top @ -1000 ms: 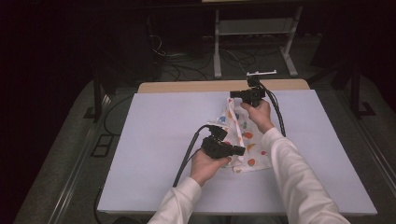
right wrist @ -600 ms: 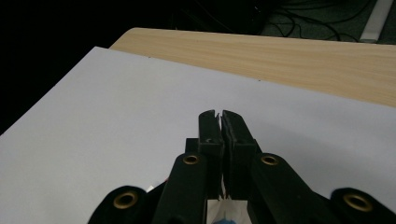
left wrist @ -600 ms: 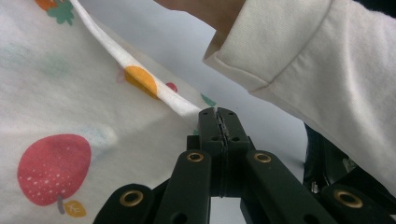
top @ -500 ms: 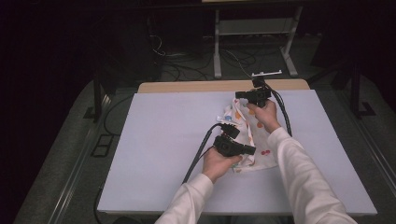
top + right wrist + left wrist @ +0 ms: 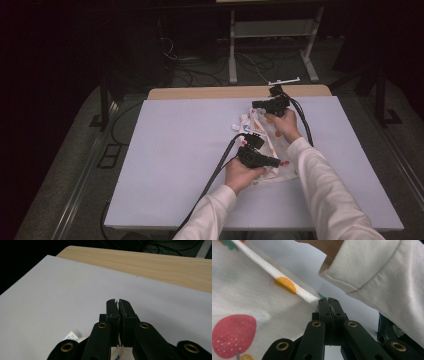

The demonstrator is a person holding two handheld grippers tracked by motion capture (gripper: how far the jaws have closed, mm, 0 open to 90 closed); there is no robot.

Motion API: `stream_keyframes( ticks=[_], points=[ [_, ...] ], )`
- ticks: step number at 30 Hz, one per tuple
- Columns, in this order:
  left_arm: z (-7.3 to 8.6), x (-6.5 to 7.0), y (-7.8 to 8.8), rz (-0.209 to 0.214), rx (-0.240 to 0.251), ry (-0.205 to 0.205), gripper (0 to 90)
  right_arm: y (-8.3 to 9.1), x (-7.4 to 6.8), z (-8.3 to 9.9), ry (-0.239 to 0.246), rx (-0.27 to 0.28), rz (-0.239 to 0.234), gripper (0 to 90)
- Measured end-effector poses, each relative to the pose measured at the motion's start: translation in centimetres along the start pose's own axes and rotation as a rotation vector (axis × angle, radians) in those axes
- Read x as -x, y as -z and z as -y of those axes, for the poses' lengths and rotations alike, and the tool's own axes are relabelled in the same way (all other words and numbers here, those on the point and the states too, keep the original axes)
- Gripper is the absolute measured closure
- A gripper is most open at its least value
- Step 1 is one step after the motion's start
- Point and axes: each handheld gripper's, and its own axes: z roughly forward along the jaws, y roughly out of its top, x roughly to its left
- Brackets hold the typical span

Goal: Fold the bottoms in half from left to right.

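A white cloth (image 5: pixel 260 131) printed with fruit lies rumpled on the right half of the pale table cover (image 5: pixel 175 150). My left gripper (image 5: pixel 274 162) is at the cloth's near edge. In the left gripper view its jaws (image 5: pixel 328 301) are shut, pinching the hem of the cloth (image 5: pixel 249 297), where a strawberry and an orange dot show. My right gripper (image 5: pixel 256 104) holds the far end, lifted a little. In the right gripper view its jaws (image 5: pixel 117 302) are shut, with a sliver of white fabric between the tips and more cloth (image 5: pixel 72 336) hanging below.
The other arm's white sleeve (image 5: pixel 382 277) crosses close over the left gripper. A bare wooden strip (image 5: pixel 200 93) runs along the table's far edge. Black cables trail from both grippers over the near edge. A metal stand (image 5: pixel 270 30) and cables are on the dark floor beyond.
My left gripper has moved right along the near side, drawing the cloth's hem with it and bunching the fabric narrower. The right gripper has barely shifted.
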Motion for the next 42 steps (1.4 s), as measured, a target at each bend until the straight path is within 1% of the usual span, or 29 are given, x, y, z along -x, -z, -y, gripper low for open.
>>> stream_keyframes(
  ticks=[3,9,14,17,23,27,31,34,38,40,42],
  points=[
    [-0.1,0.0,-0.3,0.005,0.002,0.007,89.3,0.0,0.2,0.2,0.005,-0.004,0.002,85.7],
    [-0.3,-0.1,-1.3,0.009,-0.011,0.019,89.3,0.1,0.6,0.4,0.009,-0.011,0.006,85.6],
    [-0.6,-0.5,-2.2,0.022,-0.018,0.057,89.3,0.1,0.9,0.5,0.009,-0.015,0.006,85.6],
    [-0.8,-0.4,-2.8,0.016,-0.029,0.055,89.3,0.1,1.1,0.6,0.009,-0.014,0.005,85.6],
    [-0.9,-0.4,-3.7,0.02,-0.031,0.065,89.3,-0.1,1.5,0.8,0.011,-0.023,0.0,85.6],
    [-0.9,-0.7,-4.1,0.015,-0.036,0.072,89.3,-0.1,1.9,1.0,0.008,-0.025,0.002,85.5],
    [-0.8,-0.9,-4.4,0.024,-0.035,0.082,89.3,-0.3,2.3,1.2,0.001,-0.03,0.0,85.5],
    [-0.8,-0.9,-4.9,0.023,-0.041,0.079,89.3,-0.5,2.6,1.4,-0.003,-0.032,-0.004,85.4],
    [-1.1,-0.7,-5.3,0.024,-0.035,0.083,89.3,-0.4,2.8,1.4,-0.009,-0.031,-0.002,84.8],
    [-1.3,-0.6,-5.5,0.024,-0.038,0.078,89.3,-0.2,2.9,1.3,-0.006,-0.028,-0.001,83.1],
    [-1.5,-0.5,-5.8,0.026,-0.04,0.076,89.3,0.1,2.9,1.2,-0.009,-0.028,0.012,77.4]
  ],
)
